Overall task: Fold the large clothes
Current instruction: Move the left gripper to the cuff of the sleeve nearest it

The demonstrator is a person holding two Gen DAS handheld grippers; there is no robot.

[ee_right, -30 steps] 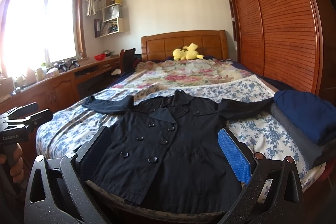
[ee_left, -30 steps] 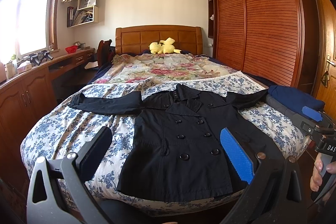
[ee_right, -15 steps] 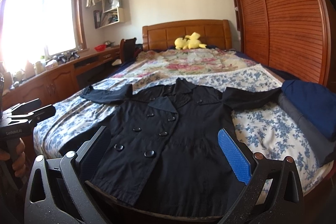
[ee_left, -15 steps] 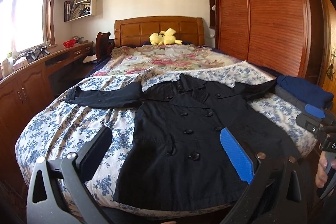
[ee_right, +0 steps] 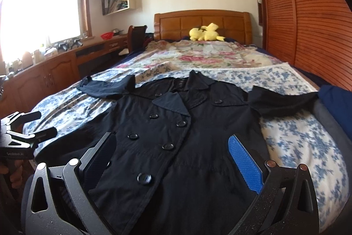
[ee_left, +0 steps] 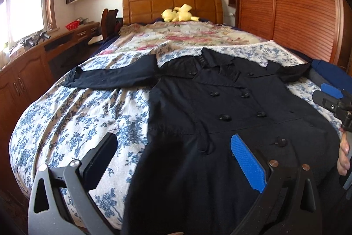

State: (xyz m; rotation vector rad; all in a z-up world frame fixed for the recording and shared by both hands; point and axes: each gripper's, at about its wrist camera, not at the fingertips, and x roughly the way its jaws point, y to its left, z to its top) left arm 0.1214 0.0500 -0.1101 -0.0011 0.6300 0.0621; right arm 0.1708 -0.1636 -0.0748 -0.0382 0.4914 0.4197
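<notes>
A black double-breasted coat point(ee_left: 220, 116) lies face up and flat on the blue-flowered bedspread point(ee_left: 72, 116), collar toward the headboard, both sleeves spread out sideways. It also shows in the right wrist view point(ee_right: 176, 138). My left gripper point(ee_left: 173, 158) is open and empty, above the coat's lower left edge near the hem. My right gripper point(ee_right: 171, 155) is open and empty, above the coat's lower front. The right gripper also shows at the right edge of the left wrist view point(ee_left: 332, 98), and the left gripper at the left edge of the right wrist view point(ee_right: 24, 131).
Folded blue and grey clothes point(ee_right: 336, 102) are stacked at the bed's right edge. A yellow plush toy point(ee_left: 179, 13) sits by the wooden headboard point(ee_left: 171, 4). A wooden wardrobe point(ee_left: 297, 3) stands on the right, a long wooden desk point(ee_left: 44, 54) on the left.
Both grippers have moved forward and down toward the coat, which now fills more of both views. Both stay open. The coat has not moved.
</notes>
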